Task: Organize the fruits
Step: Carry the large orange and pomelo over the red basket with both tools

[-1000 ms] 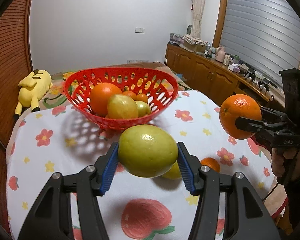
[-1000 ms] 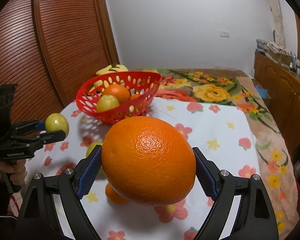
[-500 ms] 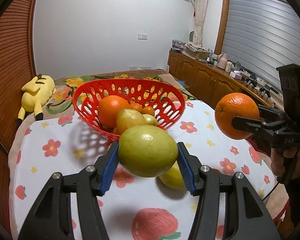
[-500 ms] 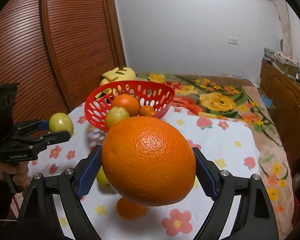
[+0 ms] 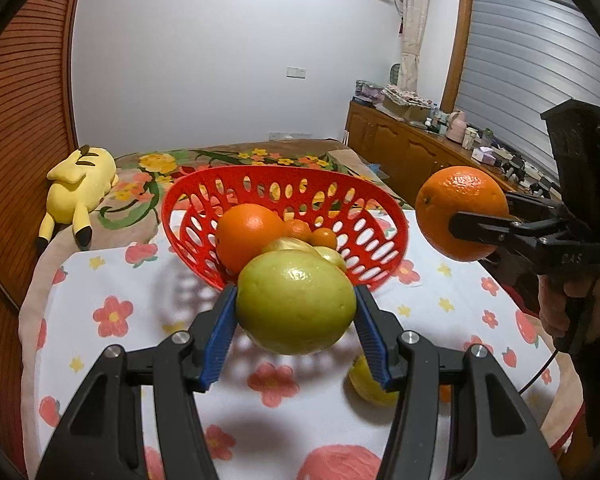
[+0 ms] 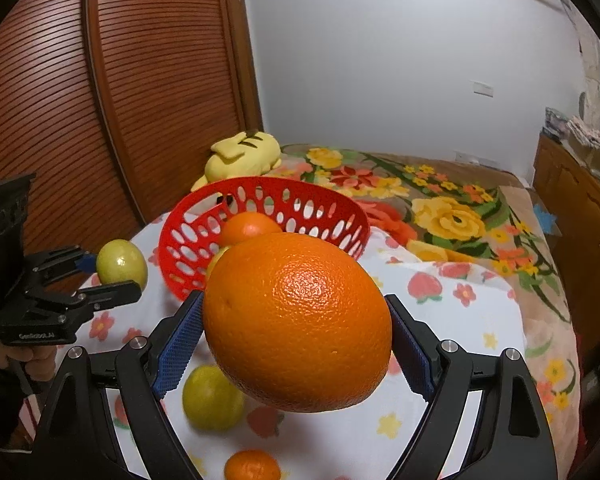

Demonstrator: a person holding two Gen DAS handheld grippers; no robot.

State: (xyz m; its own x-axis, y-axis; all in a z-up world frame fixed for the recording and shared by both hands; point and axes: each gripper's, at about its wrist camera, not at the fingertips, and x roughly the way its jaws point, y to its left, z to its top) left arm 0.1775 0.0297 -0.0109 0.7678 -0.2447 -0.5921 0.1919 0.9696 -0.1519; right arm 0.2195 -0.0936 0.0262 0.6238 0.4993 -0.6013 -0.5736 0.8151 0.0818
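Fruits: two carried, several in the red basket point(image 5: 384, 216), two or three loose on the desk point(image 5: 100, 280).

Basket is the landmark. It sits on the flowered cloth at the desk's far side. Inside: one large orange point(image 5: 249, 236), two small oranges behind it, yellow-green fruit at the front wall.

Yellow plush toy point(image 5: 78, 190) lies left of the basket, on the bed beyond the desk.

Right claw point(image 6: 296, 324) pinches a big orange point(image 6: 298, 320) off the desk, in front of the basket and to its right. Left claw point(image 5: 296, 304) pinches a green lemon point(image 5: 296, 302), just short of the basket's near rim.

Change over the last second: both claws have risen and closed on the basket; it looms larger in both views, and the cloth has dropped away beneath. Reading: transport phase nearly done, drop into the basket likely next.

Left behind, near side of the basket: a yellow-green fruit point(image 6: 212, 398) and a small orange point(image 6: 252, 466).
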